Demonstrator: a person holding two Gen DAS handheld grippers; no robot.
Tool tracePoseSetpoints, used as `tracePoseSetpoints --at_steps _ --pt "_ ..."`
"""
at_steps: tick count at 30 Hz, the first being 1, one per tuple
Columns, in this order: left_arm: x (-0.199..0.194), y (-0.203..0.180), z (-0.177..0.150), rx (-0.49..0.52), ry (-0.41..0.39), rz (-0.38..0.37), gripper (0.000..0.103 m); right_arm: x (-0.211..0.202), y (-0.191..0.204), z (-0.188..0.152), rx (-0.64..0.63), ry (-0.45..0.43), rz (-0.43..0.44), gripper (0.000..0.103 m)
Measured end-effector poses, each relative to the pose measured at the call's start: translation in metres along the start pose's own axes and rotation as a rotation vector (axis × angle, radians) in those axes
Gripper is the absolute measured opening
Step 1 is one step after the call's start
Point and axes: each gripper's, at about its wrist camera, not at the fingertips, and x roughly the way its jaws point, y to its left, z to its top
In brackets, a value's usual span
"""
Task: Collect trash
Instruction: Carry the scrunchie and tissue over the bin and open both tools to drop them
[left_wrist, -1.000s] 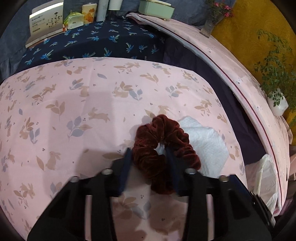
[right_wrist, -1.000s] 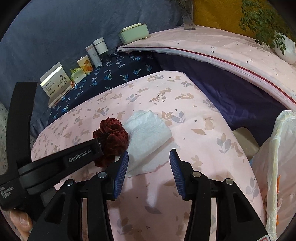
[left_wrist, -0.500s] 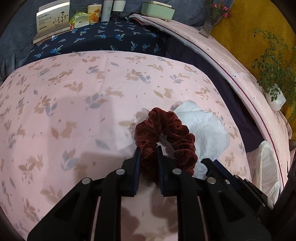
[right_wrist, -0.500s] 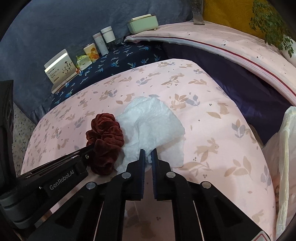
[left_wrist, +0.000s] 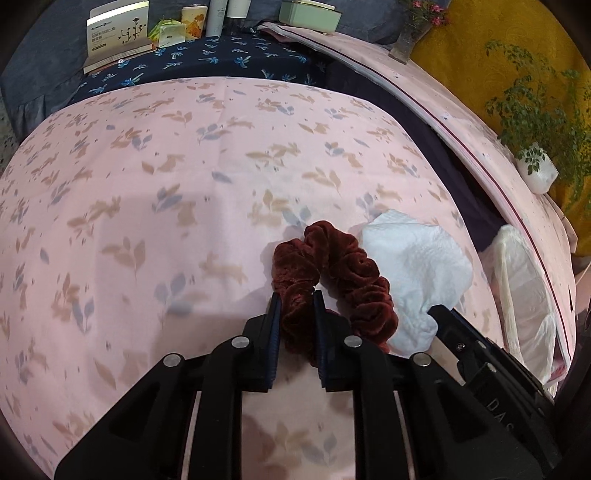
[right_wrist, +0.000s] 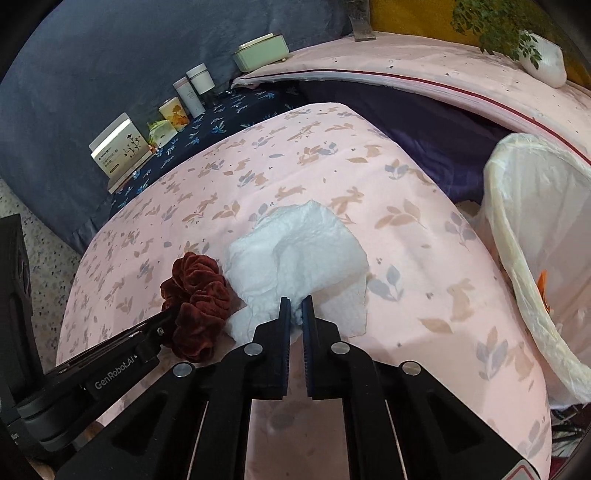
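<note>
A dark red velvet scrunchie (left_wrist: 332, 280) lies on the pink patterned bedspread (left_wrist: 184, 192); my left gripper (left_wrist: 297, 299) is shut on its near side. It also shows in the right wrist view (right_wrist: 197, 295). A crumpled white tissue (right_wrist: 299, 251) lies just right of the scrunchie; my right gripper (right_wrist: 296, 304) is shut on its near edge, and part of it is lifted off the spread. The tissue shows in the left wrist view (left_wrist: 417, 266), with the right gripper's body beside it.
A bin lined with a pale plastic bag (right_wrist: 543, 236) stands off the bed's right edge. A dark blue floral cloth (left_wrist: 221, 62) at the far end holds a card box (left_wrist: 118, 33), bottles (right_wrist: 195, 86) and a green case (right_wrist: 262, 51). A potted plant (left_wrist: 535, 170) stands at right.
Both grippers went from open to shut: the left closed on the scrunchie, the right on the tissue. The tissue has bunched up and risen since.
</note>
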Motion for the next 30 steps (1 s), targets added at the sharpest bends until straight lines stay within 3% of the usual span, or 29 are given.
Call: tracePoseSetpoints --at_steps 12,30 --pt "-0.038 -0.039 -0.042 0.07 -0.02 0.0 0.015 -0.075 -0.025 -0.013 0.031 -0.104 -0.004 0.006" --pt "-0.087 -0.132 -0.044 0.229 -0.096 -0.073 0.015 -0.173 -0.091 0.002 0.132 -0.294 -0.041 0.006"
